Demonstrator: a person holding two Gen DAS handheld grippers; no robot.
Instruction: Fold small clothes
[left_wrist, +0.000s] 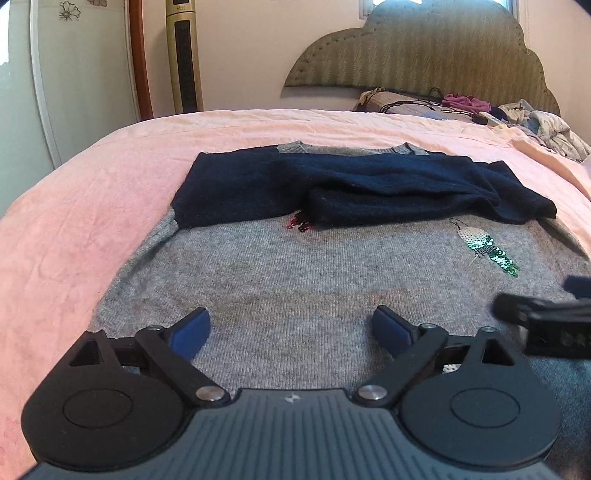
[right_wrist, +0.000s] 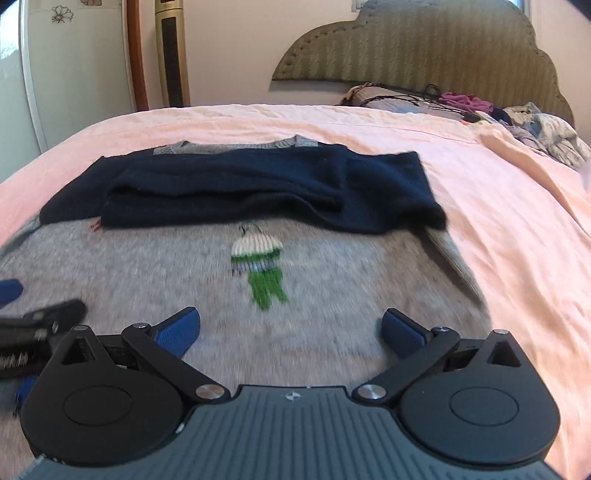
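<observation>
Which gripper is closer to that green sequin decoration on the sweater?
Right. The right gripper points straight at the green sequin decoration; the left gripper sits off to its left.

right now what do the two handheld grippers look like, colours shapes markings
The left gripper and right gripper match: a ribbed dark grey body with a small white logo, two round black discs, black link arms with silver pivot screws, and blue textured finger pads. No cables, hands or sleeves show.
</observation>
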